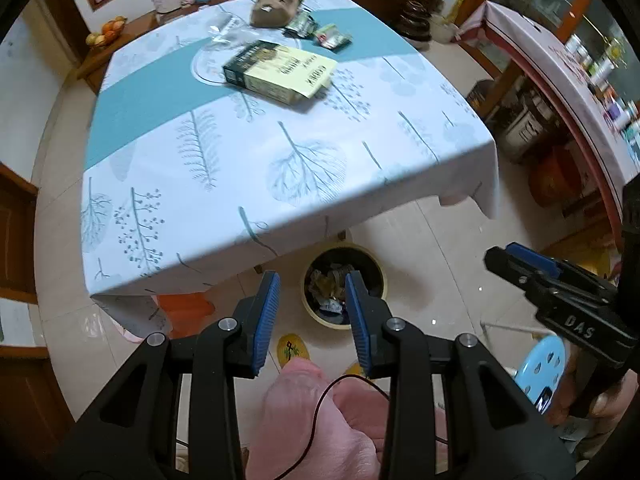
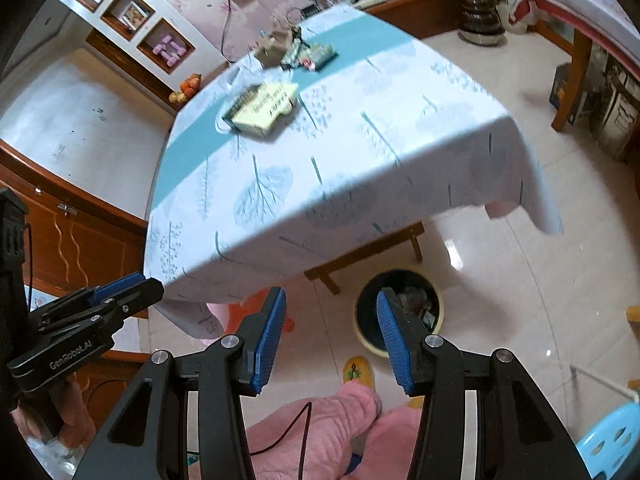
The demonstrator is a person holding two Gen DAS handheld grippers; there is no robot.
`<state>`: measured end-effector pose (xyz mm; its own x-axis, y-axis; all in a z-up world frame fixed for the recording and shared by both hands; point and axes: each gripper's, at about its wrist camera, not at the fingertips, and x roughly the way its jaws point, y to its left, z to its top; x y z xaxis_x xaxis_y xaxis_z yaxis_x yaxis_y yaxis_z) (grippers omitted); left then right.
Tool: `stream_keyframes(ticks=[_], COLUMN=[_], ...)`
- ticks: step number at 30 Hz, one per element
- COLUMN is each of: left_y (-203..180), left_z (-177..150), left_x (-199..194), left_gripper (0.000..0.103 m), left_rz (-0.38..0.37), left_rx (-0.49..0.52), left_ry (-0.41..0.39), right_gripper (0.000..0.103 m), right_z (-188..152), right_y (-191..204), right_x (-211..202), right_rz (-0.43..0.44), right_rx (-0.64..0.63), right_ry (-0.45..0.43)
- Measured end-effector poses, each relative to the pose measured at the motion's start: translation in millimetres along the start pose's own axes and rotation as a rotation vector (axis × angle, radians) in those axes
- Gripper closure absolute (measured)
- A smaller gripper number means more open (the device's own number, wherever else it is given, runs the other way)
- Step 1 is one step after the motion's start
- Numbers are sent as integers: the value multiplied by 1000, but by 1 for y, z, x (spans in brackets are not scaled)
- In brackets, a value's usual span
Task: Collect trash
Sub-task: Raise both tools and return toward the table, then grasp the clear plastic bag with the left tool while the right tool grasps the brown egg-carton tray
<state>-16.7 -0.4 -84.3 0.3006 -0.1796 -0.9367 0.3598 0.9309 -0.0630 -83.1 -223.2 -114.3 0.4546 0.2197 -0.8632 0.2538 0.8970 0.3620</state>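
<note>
Both grippers hang above the trash bin (image 1: 345, 288) — left gripper (image 1: 312, 280) and right gripper (image 2: 330, 296) with jaws apart, nothing between them. A yellow carton (image 1: 280, 72) and wrappers (image 1: 332, 36) lie on the tablecloth (image 1: 280, 160).

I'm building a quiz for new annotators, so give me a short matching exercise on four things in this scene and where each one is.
Things:
1. yellow box
2. trash bin
3. brown crumpled bag
4. blue stool

Places:
A. on the floor, partly under the table's near edge
B. at the far end of the tablecloth
C. on the floor at the right of both views
D. on the table, lying across the teal stripe

Pairs: 1-D, 2-A, 3-B, 4-C
</note>
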Motion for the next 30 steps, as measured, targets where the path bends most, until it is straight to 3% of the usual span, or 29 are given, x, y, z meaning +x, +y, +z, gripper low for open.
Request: stream_keyframes(ticks=[5, 7, 13, 19, 30], left_y=[16, 23, 49, 90, 177], left_z=[13, 20, 59, 127, 280], left_x=[-5, -4, 6, 30, 96], left_gripper=[72, 68, 63, 63, 62], left_rz=[7, 2, 0, -31, -91], left_rx=[-48, -61, -78, -80, -120], left_ry=[-22, -25, -36, -32, -7], right_gripper=[55, 55, 49, 49, 47], right_z=[22, 30, 68, 128, 279], right_y=[9, 13, 25, 42, 100], right_x=[-10, -10, 0, 22, 106], right_rz=[10, 13, 7, -23, -65], right_rx=[-30, -35, -18, 23, 57], right_ry=[-27, -35, -70, -99, -92])
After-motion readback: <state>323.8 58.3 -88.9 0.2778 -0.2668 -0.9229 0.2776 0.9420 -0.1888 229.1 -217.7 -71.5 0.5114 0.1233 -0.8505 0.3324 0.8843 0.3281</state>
